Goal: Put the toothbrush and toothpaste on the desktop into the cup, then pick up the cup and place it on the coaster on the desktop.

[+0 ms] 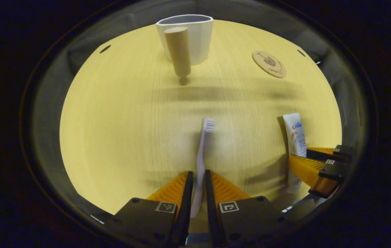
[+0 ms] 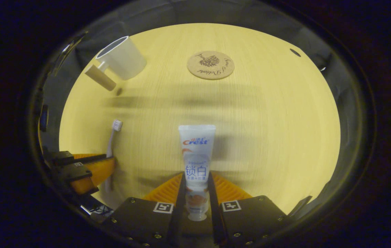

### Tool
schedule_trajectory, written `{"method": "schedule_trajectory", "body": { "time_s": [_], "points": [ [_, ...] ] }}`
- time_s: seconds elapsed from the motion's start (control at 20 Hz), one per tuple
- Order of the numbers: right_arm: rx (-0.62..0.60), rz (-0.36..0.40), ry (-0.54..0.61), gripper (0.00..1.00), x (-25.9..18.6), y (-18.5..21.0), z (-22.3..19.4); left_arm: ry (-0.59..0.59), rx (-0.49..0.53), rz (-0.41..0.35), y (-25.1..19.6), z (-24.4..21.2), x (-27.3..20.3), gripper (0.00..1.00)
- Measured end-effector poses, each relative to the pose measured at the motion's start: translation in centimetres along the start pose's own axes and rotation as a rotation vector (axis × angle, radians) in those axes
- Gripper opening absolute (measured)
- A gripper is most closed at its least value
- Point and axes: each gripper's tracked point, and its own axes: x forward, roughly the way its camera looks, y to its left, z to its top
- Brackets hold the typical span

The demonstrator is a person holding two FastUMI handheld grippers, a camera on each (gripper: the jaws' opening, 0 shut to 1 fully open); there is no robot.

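Note:
A white toothbrush (image 1: 200, 162) runs lengthwise between the fingers of my left gripper (image 1: 199, 191), which is shut on its handle, bristles pointing away. My right gripper (image 2: 197, 191) is shut on the lower part of a white toothpaste tube (image 2: 196, 155), cap end toward the camera. In the left gripper view the right gripper (image 1: 314, 162) and the tube (image 1: 295, 134) are at the right. In the right gripper view the left gripper (image 2: 88, 167) and the brush (image 2: 114, 129) sit at the left. A white cup (image 1: 195, 38) with a wooden handle (image 1: 179, 51) stands upright at the far side (image 2: 123, 57). The round cork coaster (image 1: 269, 64) lies to its right (image 2: 210, 65).
Everything rests over a light wooden desktop (image 1: 130, 120) with small dark holes (image 1: 105, 49) near its far corners. Dark cloth walls close in behind the far edge. Open wood lies between the grippers and the cup and coaster.

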Motion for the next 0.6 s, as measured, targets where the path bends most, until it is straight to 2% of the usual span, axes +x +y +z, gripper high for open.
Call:
{"method": "schedule_trajectory", "body": {
  "time_s": [0.05, 0.1, 0.15, 0.25, 0.3, 0.4, 0.45, 0.5, 0.6],
  "points": [
    [0.015, 0.002, -0.007, 0.36, 0.21, 0.06, 0.09, 0.001, 0.008, -0.004, -0.04, 0.01, -0.48, 0.18],
    [0.008, 0.012, -0.002, 0.28, 0.17, 0.22, -0.02, -0.003, 0.024, -0.008, -0.04, -0.09, -0.20, 0.20],
    [0.004, 0.017, -0.004, 0.28, 0.01, 0.24, -0.11, -0.012, 0.035, -0.013, -0.04, -0.02, -0.29, 0.24],
    [-0.003, 0.021, -0.015, 0.24, 0.07, 0.20, -0.06, -0.026, 0.048, -0.015, 0.02, -0.07, -0.27, 0.20],
    [-0.008, 0.025, -0.021, 0.23, -0.16, 0.20, 0.00, -0.036, 0.064, -0.020, 0.01, -0.04, -0.32, 0.17],
    [-0.012, 0.029, -0.034, 0.28, -0.08, 0.23, -0.02, -0.051, 0.077, -0.017, 0.03, -0.06, -0.27, 0.17],
    [-0.018, 0.031, -0.038, 0.23, -0.07, 0.24, -0.04, -0.058, 0.089, -0.023, 0.03, -0.03, -0.53, 0.08],
    [-0.018, 0.032, -0.044, 0.27, -0.20, 0.25, 0.01, -0.061, 0.088, -0.026, 0.03, -0.05, -0.47, 0.08],
    [-0.019, 0.032, -0.063, 0.27, -0.37, 0.17, 0.14, -0.073, 0.077, -0.034, 0.15, 0.04, -0.48, 0.08]
  ]
}}
